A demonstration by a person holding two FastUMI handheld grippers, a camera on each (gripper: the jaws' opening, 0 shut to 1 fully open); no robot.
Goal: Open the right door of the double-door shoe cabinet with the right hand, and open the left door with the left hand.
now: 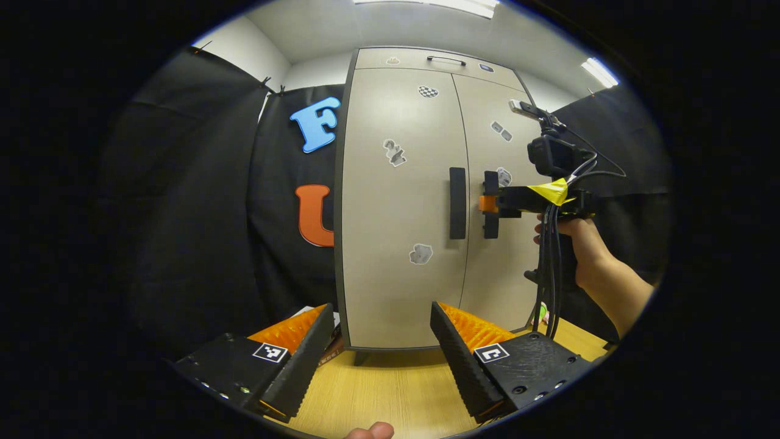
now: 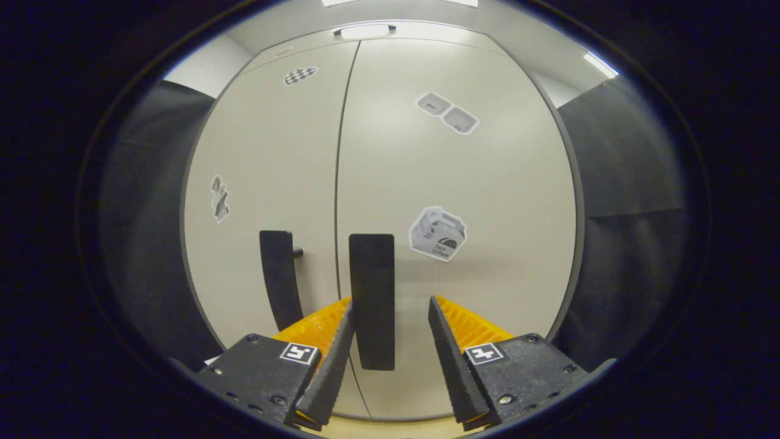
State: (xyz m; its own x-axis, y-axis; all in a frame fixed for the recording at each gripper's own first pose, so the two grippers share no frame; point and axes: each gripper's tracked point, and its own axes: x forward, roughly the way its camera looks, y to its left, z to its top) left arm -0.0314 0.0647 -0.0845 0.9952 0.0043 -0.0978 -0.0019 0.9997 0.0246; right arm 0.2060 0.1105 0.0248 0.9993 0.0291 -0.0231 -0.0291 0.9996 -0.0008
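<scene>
Right gripper (image 2: pixel 390 341) open wide, fingers straddling right door handle (image 2: pixel 372 299), not pressing. Left gripper (image 1: pixel 382 356) open wide, well back from closed shoe cabinet (image 1: pixel 396 292), facing left door handle (image 1: pixel 457 203). Both doors shut.

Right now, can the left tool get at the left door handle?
Probably yes. The left tool is open and well back from the cabinet, with nothing between it and the left handle. The right tool sits at the right handle, just beside, so clearance there looks tight.
</scene>
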